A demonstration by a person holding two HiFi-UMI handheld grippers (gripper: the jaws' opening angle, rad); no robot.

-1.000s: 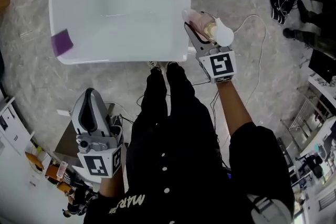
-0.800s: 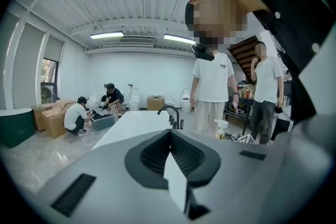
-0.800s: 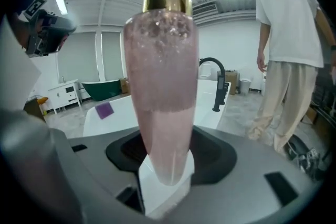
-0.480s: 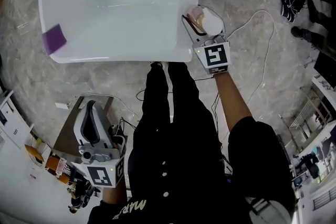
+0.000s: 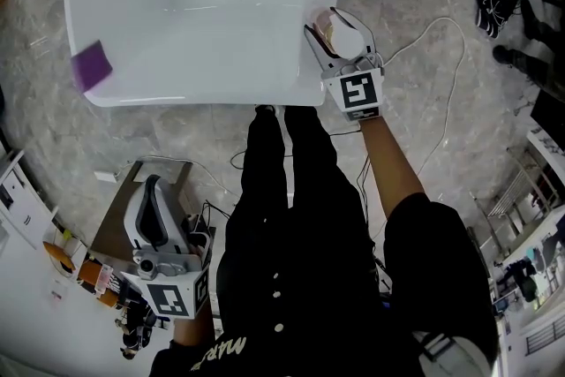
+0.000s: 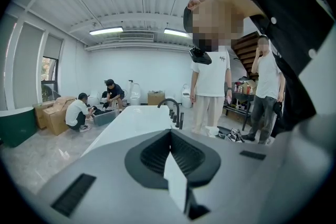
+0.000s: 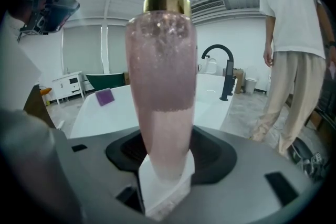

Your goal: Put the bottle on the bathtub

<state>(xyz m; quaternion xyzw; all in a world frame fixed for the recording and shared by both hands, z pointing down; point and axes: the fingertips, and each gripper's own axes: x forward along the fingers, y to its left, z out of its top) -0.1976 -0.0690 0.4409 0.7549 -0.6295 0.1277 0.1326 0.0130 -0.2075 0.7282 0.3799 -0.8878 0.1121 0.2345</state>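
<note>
A tall pink bottle (image 7: 163, 86) with a gold collar and white cap stands upright between the white pads of my right gripper (image 7: 165, 176), which is shut on its lower part. In the head view the bottle (image 5: 344, 33) shows cap-up at the near right corner of the white bathtub (image 5: 221, 93), with the right gripper (image 5: 334, 44) just beside the tub's right rim. My left gripper (image 5: 152, 190) hangs low at my left side, far from the tub. Its pads (image 6: 176, 186) are pressed together with nothing between them.
A purple square item (image 5: 88, 66) lies on the tub's left rim. A black faucet (image 7: 223, 78) stands at the tub's far end. A white cable (image 5: 424, 40) runs over the marble floor on the right. People stand nearby (image 7: 294, 60), and boxes and furniture sit at my left.
My right gripper has carried the bottle closer to the tub's near right corner, and the bottle now points its cap upward. The left gripper has sunk lower at my side.
</note>
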